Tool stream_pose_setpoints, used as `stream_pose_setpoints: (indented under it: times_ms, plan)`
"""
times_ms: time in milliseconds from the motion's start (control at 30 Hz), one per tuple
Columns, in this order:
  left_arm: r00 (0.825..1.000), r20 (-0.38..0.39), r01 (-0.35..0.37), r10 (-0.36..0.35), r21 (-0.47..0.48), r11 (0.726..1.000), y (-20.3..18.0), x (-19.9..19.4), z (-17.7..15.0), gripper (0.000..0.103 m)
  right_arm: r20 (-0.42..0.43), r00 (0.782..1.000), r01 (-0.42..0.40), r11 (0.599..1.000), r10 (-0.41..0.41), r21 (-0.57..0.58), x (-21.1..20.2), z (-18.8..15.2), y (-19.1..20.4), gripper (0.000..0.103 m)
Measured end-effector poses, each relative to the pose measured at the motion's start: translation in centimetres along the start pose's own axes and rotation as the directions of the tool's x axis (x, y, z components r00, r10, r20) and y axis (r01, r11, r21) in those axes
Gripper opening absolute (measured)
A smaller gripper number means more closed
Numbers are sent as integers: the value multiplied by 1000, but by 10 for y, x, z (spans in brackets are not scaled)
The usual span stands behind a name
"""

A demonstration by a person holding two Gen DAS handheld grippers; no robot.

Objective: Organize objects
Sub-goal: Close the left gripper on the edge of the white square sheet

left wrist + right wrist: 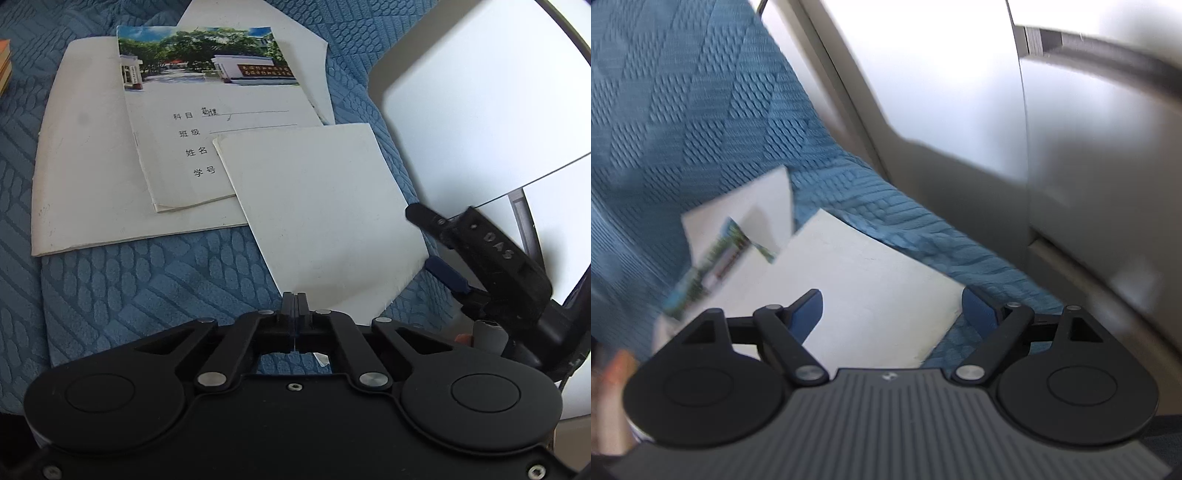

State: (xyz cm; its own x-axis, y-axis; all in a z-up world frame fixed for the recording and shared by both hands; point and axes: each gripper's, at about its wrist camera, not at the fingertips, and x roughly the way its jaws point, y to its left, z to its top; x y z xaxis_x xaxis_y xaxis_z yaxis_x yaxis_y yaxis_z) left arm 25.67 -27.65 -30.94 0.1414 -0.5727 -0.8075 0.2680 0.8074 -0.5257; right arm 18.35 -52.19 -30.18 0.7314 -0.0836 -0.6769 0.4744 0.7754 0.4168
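Clamped shut, left gripper (294,295), on near edge of white booklet (325,206). Ahead on blue quilted cover (147,280): photo-cover notebook (210,118). Spread wide and empty, right gripper (892,310), over booklet's corner; pale wall panels (942,74) beyond.

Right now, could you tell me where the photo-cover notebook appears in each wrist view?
Left wrist: photo-cover notebook, upper centre, lying on larger white sheets.
Right wrist: photo-cover notebook, left of centre, blurred.
Shared landmark: plain white booklet, overlapping the notebook's corner.

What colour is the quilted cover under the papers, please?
Blue, with an embossed quilted cover pattern; left wrist view shows it best.
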Motion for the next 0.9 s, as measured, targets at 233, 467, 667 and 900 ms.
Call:
stream_pose_setpoints:
  times_ms: [233,467,667,900]
  plan:
    - [1000,-7,12,-12,-2,1000,3,1,2,1,-49,947,-294,917,318,271,12,-3,-19,79]
    - [1000,15,11,-11,-4,1000,6,0,0,1,-21,979,-194,955,204,222,4,0,-13,79]
    - [992,118,-52,50,13,999,2,-11,12,3,61,997,-54,965,39,256,-8,5,-32,79]
    - [981,126,-157,150,42,987,-3,3,36,4,43,998,51,997,-53,59,2,2,-5,82]
